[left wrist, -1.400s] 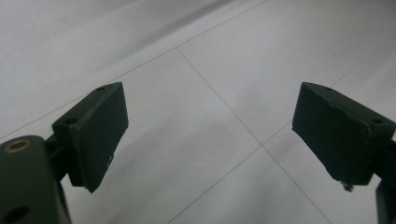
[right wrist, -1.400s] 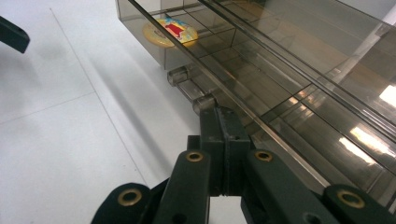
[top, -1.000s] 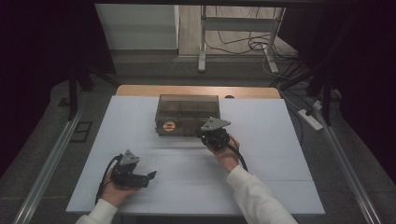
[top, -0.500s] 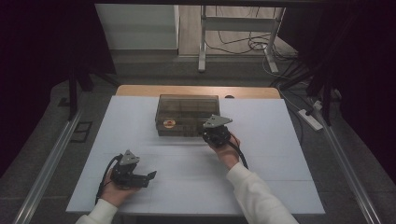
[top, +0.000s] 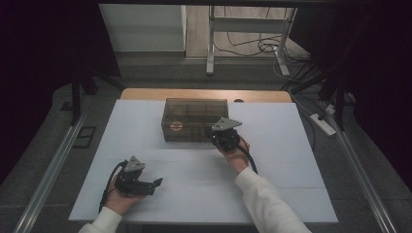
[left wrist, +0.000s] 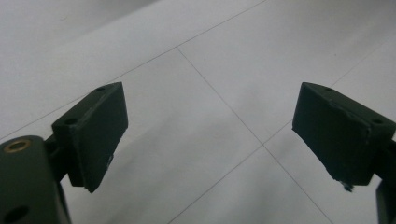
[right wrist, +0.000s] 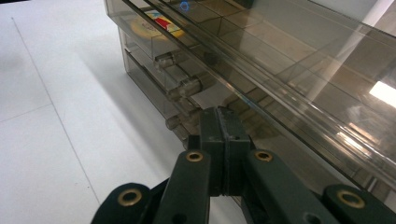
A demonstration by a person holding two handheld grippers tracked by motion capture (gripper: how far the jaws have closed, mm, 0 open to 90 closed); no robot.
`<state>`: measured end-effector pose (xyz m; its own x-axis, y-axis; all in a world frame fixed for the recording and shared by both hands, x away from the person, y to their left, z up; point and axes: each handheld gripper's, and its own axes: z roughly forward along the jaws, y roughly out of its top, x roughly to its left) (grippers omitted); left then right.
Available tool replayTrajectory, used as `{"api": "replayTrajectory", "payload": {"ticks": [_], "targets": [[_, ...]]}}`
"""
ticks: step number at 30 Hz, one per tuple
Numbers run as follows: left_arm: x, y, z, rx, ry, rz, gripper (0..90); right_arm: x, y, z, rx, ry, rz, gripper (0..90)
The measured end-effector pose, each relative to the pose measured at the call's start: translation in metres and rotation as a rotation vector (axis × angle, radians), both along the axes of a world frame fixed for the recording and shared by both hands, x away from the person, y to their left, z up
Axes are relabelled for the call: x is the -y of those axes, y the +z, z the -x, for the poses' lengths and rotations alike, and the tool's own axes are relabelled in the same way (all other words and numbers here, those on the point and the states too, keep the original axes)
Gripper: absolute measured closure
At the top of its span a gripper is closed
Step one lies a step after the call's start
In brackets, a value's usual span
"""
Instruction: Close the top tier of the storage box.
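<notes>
Down at the near left of the white table [top: 145, 126], the left gripper [top: 156, 183] rests in the person's left hand [top: 116, 201], low over the surface. Its jaws stand wide apart with nothing between them; in the left gripper view only the bare tabletop and its thin seam lines lie in the gap. Toward the middle and farther back sits a smoky clear plastic box [top: 194, 119] with small drawers, a round orange label [top: 177, 125] showing at its left front. At its right front corner is the right gripper [right wrist: 223, 122], jaws pressed together at the drawer fronts. Whether they pinch a drawer knob cannot be told.
</notes>
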<state>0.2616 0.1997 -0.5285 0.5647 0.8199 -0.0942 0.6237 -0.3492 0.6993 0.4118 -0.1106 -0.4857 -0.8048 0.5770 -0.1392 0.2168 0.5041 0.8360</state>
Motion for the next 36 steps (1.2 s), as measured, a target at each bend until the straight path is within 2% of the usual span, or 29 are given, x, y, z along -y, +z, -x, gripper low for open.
{"api": "replayTrajectory", "payload": {"ticks": [9,21,28,36], "targets": [[0.0,0.0,0.0,0.001,-0.001,-0.001,10.9,0.003,-0.002,-0.007,0.0,-0.02,-0.009,89.3],[0.0,0.0,0.0,0.001,-0.001,-0.001,10.9,0.001,-0.004,-0.009,-0.004,-0.008,-0.003,89.2],[-0.001,0.0,0.0,0.001,0.003,0.002,10.9,0.005,0.001,-0.005,-0.006,-0.022,-0.01,89.2],[0.0,0.0,0.0,0.001,0.001,0.001,10.9,0.015,0.009,0.006,0.002,0.007,-0.017,89.2]]}}
